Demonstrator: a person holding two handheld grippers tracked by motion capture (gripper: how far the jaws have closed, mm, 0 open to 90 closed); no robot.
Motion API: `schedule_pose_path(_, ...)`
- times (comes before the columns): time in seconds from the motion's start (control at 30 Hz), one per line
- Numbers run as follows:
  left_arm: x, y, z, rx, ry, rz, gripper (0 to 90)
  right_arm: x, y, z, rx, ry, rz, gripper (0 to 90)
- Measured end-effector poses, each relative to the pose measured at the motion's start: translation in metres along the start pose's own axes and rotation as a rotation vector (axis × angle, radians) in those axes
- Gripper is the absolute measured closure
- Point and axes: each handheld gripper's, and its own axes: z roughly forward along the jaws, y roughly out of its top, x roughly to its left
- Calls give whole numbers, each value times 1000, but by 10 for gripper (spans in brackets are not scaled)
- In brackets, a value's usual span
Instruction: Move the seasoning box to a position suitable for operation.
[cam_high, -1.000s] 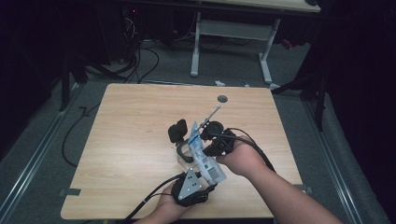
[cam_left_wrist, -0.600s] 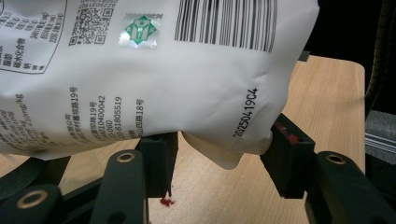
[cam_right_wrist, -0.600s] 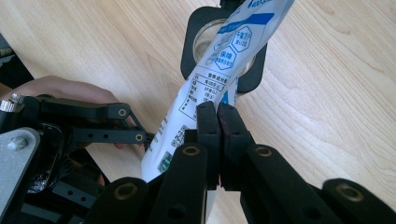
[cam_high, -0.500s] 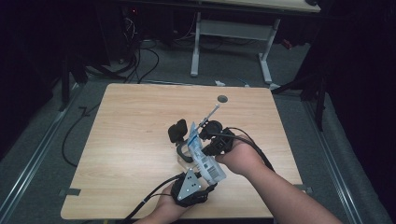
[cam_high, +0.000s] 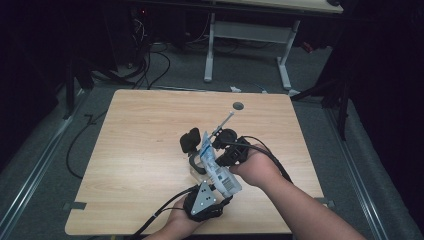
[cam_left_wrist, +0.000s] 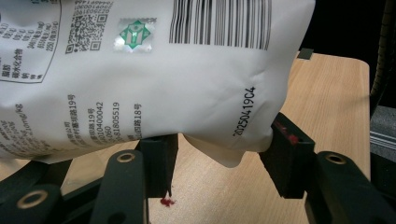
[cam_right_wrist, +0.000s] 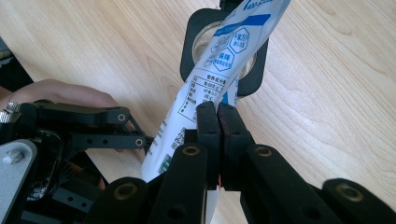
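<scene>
Between both grippers' jaws hangs the pouch (cam_high: 216, 165)

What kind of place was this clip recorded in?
Probably a lab or recording workspace, kept dim. A bare wooden table stands on grey carpet, loose cables trail across the floor behind it, and a second desk on a white metal frame stands further back.

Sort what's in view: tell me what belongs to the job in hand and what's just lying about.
In the job:
- white pouch
- left gripper, clamping the pouch's lower end
- right gripper, pinched shut on the pouch
- black container under the pouch's top end

Lying about:
- small grey disc
- floor cables
- second table behind
</scene>
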Motion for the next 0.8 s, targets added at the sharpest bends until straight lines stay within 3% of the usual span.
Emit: schedule_pose_path(0.8,1,2,-2,-13,3,-2,495,0,6,-2,6,5,-4,890)
